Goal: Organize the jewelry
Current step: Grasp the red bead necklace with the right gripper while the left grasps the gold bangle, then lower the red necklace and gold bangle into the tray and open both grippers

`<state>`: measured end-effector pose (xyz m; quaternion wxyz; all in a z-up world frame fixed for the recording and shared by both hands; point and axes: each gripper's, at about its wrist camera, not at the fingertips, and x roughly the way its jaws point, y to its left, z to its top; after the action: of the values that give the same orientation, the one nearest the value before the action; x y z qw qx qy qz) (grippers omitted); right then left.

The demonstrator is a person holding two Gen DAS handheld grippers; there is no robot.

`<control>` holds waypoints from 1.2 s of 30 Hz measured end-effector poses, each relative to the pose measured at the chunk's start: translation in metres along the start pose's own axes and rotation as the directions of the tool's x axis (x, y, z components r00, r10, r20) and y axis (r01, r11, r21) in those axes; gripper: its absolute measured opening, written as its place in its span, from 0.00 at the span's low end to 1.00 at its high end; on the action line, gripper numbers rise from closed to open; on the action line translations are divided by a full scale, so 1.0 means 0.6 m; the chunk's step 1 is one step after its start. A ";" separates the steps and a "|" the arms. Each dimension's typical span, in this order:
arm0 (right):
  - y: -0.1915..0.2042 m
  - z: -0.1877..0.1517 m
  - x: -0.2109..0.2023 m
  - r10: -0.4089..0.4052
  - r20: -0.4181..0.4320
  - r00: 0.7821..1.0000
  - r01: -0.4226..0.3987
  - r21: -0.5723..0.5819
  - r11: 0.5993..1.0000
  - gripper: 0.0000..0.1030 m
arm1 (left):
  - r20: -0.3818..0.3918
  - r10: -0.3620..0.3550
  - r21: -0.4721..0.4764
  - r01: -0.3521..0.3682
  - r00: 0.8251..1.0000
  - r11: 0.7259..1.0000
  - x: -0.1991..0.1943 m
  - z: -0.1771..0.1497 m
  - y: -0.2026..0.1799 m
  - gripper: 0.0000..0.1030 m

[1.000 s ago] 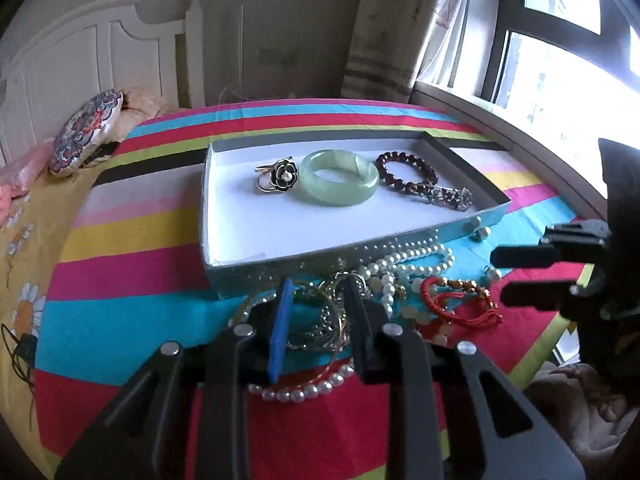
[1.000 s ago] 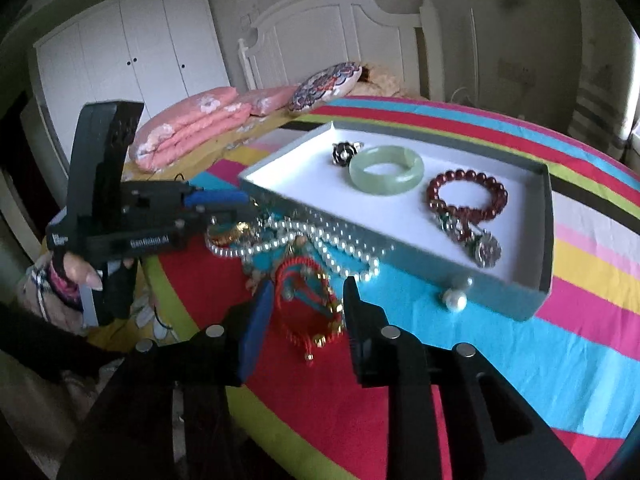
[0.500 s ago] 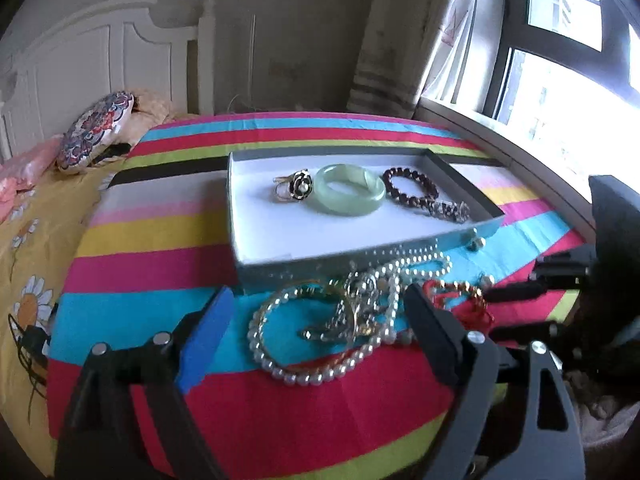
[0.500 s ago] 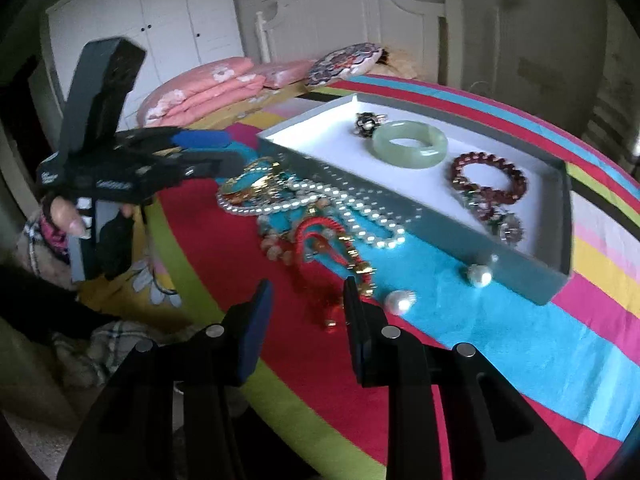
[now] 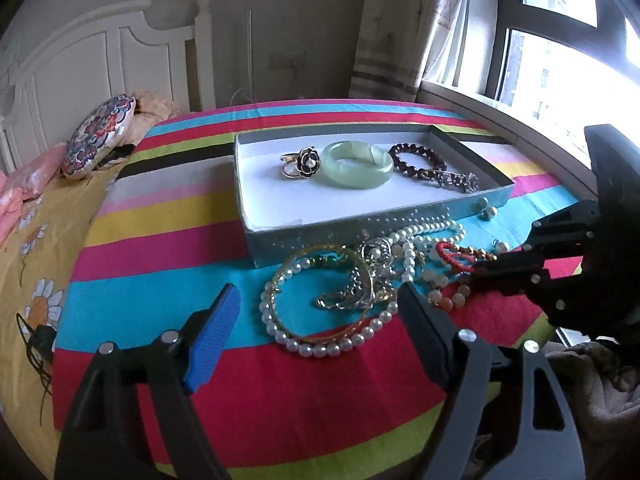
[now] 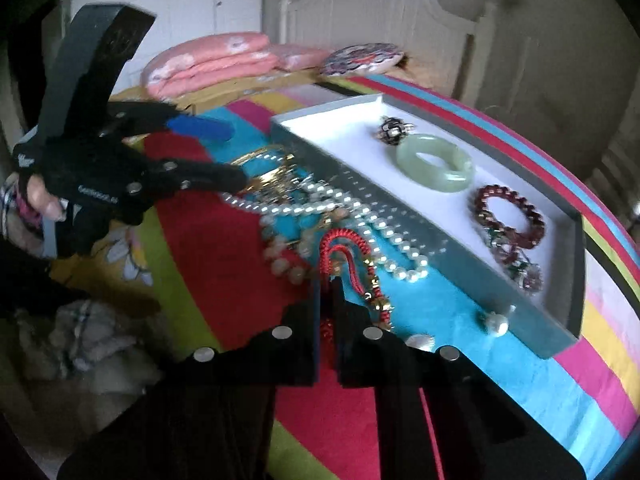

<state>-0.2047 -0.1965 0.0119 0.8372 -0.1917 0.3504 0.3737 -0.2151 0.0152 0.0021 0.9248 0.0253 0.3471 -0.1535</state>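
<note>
1. Right gripper (image 6: 326, 280) pinched tight on the red cord bracelet (image 6: 340, 248) at the near edge of the pile; cord loops up between the jaws, so this looks like the next piece to go into the tray
2. Left gripper (image 5: 316, 312) spread wide, holding nothing, hovering just near of the pearl strand (image 5: 320, 344) and gold bangle (image 5: 320, 292); likely waiting, or ready to pin the tangle while the red piece pulls free
3. Tray (image 5: 360, 232) sits far of the pile, already holds flower ring (image 5: 306, 162), jade bangle (image 5: 358, 164), dark bead bracelet (image 5: 418, 160) in a row, left part bare
4. Loose pearl earrings (image 6: 496, 322) lie against the tray's near wall, right of the pile
5. Risk: red cord seems snagged with the pearls, may drag them
6. Surface: striped bedspread (image 5: 160, 288), soft, pieces sink slightly
7. Room: white headboard (image 5: 100, 60) far left, round patterned cushion (image 5: 100, 136), window (image 5: 560, 60) far right, pink pillows (image 6: 208, 60)
</note>
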 end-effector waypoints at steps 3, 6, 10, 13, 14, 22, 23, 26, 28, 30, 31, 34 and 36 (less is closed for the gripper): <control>-0.033 -0.004 -0.032 0.041 0.092 0.995 -0.054 0.138 0.989 0.08 | -0.007 -0.006 -0.017 0.006 1.000 1.000 0.006 0.000 0.008 0.77; -0.073 -0.007 -0.074 0.112 0.216 0.970 -0.169 0.268 0.948 0.08 | -0.013 -0.009 -0.015 0.009 1.000 1.000 0.011 0.001 0.008 0.77; -0.097 -0.007 -0.112 0.146 0.340 0.929 -0.264 0.333 0.905 0.08 | -0.006 -0.020 0.006 0.020 1.000 1.000 0.014 0.007 -0.002 0.77; -0.093 -0.004 -0.119 0.129 0.347 0.929 -0.249 0.329 0.911 0.08 | -0.016 -0.034 0.033 0.034 0.999 0.999 0.022 0.012 -0.011 0.48; -0.093 -0.004 -0.120 0.124 0.350 0.929 -0.246 0.330 0.912 0.08 | -0.028 -0.042 0.047 0.043 0.999 0.998 0.025 0.012 -0.015 0.41; -0.094 -0.009 -0.119 0.109 0.338 0.935 -0.227 0.331 0.916 0.08 | -0.047 -0.055 0.139 0.061 0.997 0.988 0.033 0.003 -0.040 0.10; -0.093 -0.009 -0.118 0.107 0.335 0.936 -0.223 0.329 0.918 0.08 | -0.048 -0.060 0.149 0.066 0.997 0.987 0.033 0.003 -0.041 0.07; -0.090 -0.008 -0.118 0.097 0.336 0.937 -0.213 0.325 0.921 0.08 | -0.006 -0.009 0.192 0.010 1.000 0.981 0.025 -0.001 -0.051 0.04; -0.090 -0.008 -0.120 0.096 0.343 0.935 -0.213 0.324 0.922 0.08 | 0.007 -0.013 0.190 0.012 1.000 0.982 0.019 0.000 -0.051 0.04; -0.091 -0.008 -0.123 0.087 0.349 0.933 -0.208 0.326 0.922 0.08 | 0.026 -0.011 0.186 0.006 1.000 0.983 0.011 0.004 -0.050 0.04; -0.093 -0.008 -0.125 0.086 0.353 0.932 -0.209 0.327 0.922 0.08 | 0.031 -0.013 0.184 0.007 0.999 0.983 0.007 0.006 -0.049 0.04; -0.098 -0.008 -0.131 0.074 0.366 0.928 -0.204 0.332 0.921 0.08 | 0.061 -0.010 0.181 -0.001 0.998 0.983 -0.011 0.016 -0.047 0.04; -0.103 -0.007 -0.136 0.064 0.371 0.927 -0.198 0.335 0.921 0.08 | 0.075 -0.011 0.180 -0.002 0.997 0.984 -0.021 0.022 -0.047 0.04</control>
<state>-0.1983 -0.2790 0.0718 0.8799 0.0624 0.2703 0.3858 -0.2240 -0.0101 0.0220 0.9309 0.1022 0.2966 -0.1873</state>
